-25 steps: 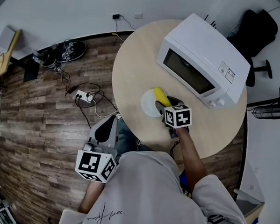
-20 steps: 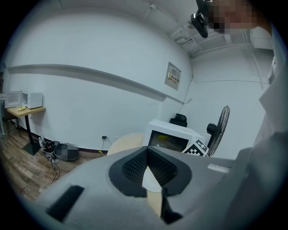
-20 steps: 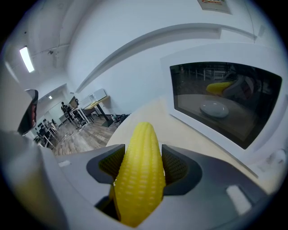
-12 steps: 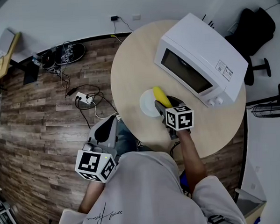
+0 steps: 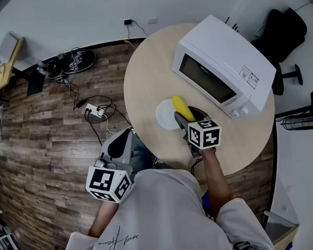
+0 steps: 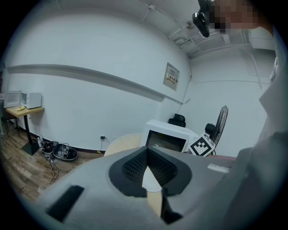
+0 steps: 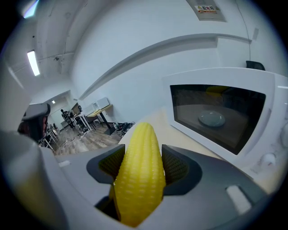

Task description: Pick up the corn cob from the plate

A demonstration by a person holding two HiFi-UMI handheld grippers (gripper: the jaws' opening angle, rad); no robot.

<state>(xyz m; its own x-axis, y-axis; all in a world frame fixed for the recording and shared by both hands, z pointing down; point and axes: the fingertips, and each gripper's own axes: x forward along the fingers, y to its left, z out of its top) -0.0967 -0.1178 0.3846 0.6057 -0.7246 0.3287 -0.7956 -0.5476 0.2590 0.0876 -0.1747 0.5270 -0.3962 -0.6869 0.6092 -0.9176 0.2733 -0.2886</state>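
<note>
The fingers (image 7: 176, 167) of the right gripper (image 7: 143, 155) are clenched on the corn cob (image 7: 139, 179). One ribbed pad presses each flank, and the pointed end of the cob stands out past the fingertips. The grasp looks centred and square, with no visible slant of the cob between the pads.

Over the last second the head view shows this gripper's marker cube (image 5: 205, 134) drifting a little toward the person and looking slightly larger. The cob stays locked in the same place between the fingers. I take that as the lift beginning: the pick is made, and the cob is being drawn up and back.

The plate (image 5: 162, 116) lies just beyond and to the left of the fingertips, and the tip of the cob still overlaps its near rim. Whether the cob has fully cleared the plate cannot be told. Ahead and to the right of the fingers stands the microwave (image 7: 225, 112), its door closed, on the round tabletop (image 5: 143, 80).

The left gripper (image 6: 147, 152) has not moved. It hangs well back from the tabletop by the person's side, its fingers drawn together at the tips with nothing between them. All that is left of the task is carrying the cob clear.
</note>
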